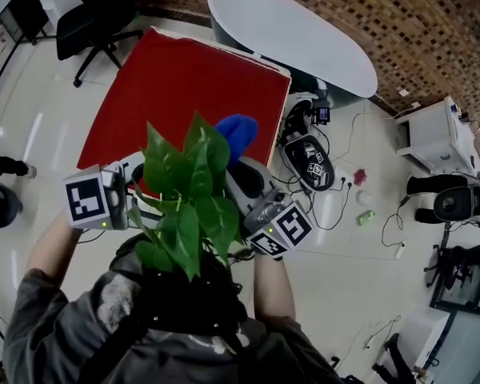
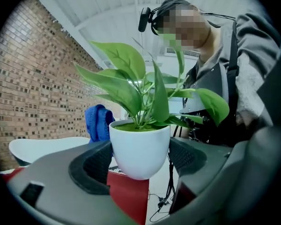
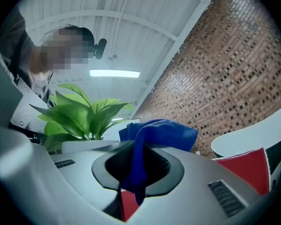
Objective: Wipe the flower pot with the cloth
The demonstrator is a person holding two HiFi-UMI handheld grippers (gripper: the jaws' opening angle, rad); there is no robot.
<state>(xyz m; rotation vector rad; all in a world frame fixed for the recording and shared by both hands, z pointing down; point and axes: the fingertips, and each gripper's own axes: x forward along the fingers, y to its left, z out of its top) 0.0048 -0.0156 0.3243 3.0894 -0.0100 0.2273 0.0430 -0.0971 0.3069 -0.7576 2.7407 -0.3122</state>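
A white flower pot point(image 2: 139, 151) with a leafy green plant point(image 1: 188, 198) hangs in the air above the red table point(image 1: 192, 78). My left gripper point(image 2: 139, 159) is shut on the pot, one jaw pad on each side of its round body. In the head view the leaves hide the pot and the left gripper point(image 1: 132, 184) fingertips. My right gripper point(image 3: 138, 165) is shut on a blue cloth point(image 3: 154, 134), which bunches above the jaws and hangs down between them. The cloth point(image 1: 238, 134) sits just beyond the plant, close to the pot rim point(image 3: 82, 145). I cannot tell whether they touch.
A white oval table point(image 1: 292, 30) stands behind the red one against a brick wall point(image 1: 416, 22). A black office chair point(image 1: 92, 18) is at the far left. Cables and gear point(image 1: 312, 162) litter the floor to the right, with a white cabinet point(image 1: 436, 134) beyond.
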